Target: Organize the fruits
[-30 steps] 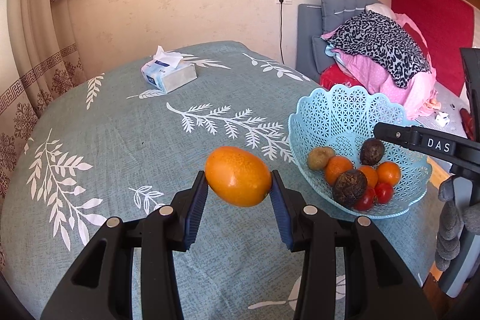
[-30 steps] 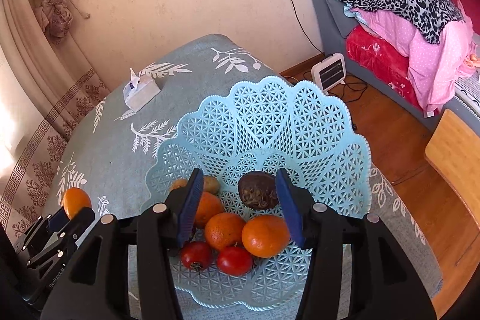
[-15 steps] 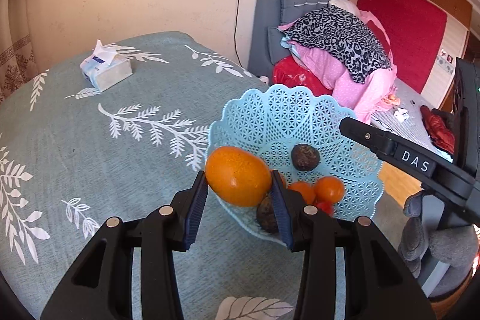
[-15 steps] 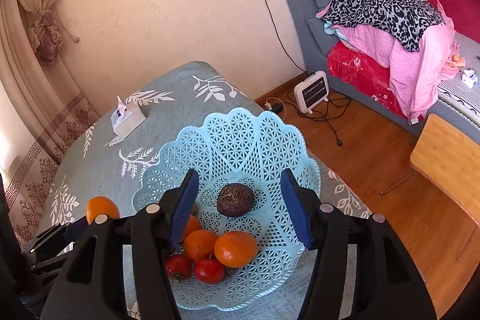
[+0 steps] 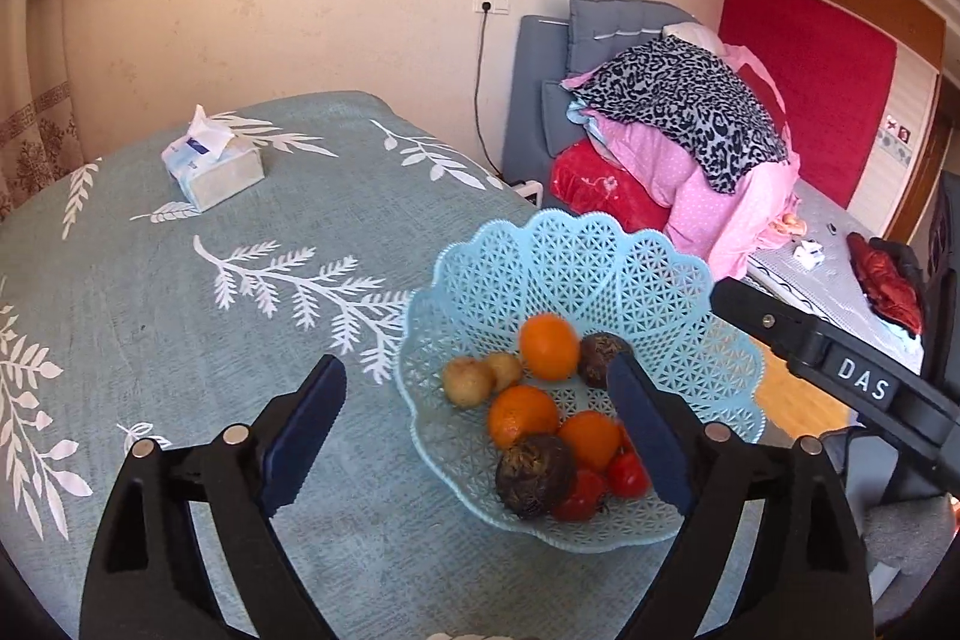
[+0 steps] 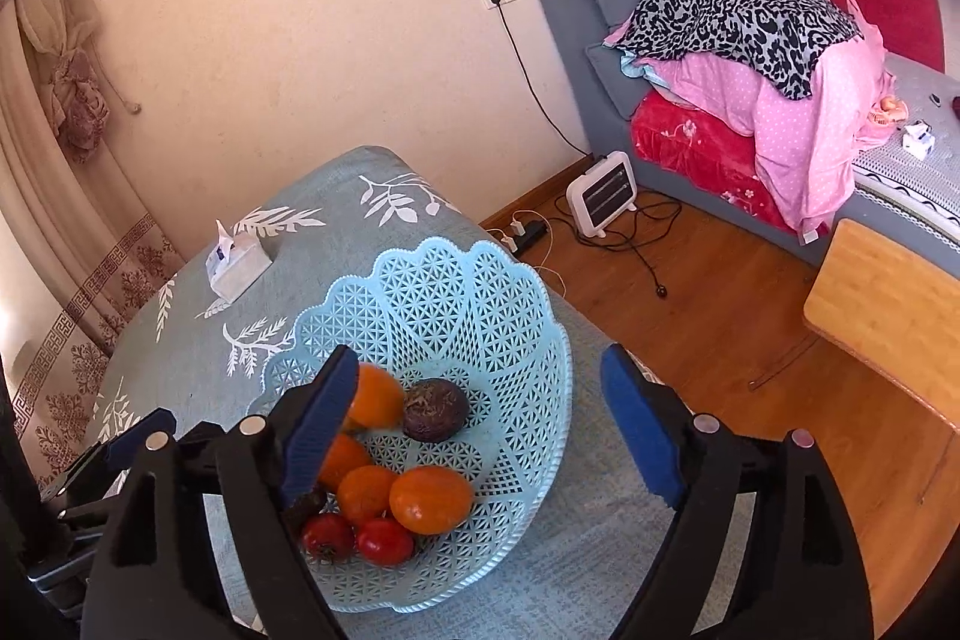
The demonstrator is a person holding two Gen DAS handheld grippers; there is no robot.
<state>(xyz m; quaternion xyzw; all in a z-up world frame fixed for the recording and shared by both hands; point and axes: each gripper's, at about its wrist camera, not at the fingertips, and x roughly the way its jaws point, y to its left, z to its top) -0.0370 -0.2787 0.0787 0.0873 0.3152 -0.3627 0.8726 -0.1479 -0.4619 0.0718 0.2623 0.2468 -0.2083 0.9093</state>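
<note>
Left wrist: glossy round orange (image 5: pixel 548 346) in lattice basket (image 5: pixel 576 256)

tissue box (image 5: pixel 211 168) on the tablecloth (image 5: pixel 180 292), far side | curtain (image 6: pixel 57 112) left of tissue box | wall socket (image 5: pixel 492 4) right of tissue box, cord hanging down | bed (image 6: pixel 708 112) further right, piled with leopard blanket (image 5: pixel 684 112) and pink bedding (image 6: pixel 798 124) | white heater (image 6: pixel 603 193) on the floor between tissue box and bed
</note>
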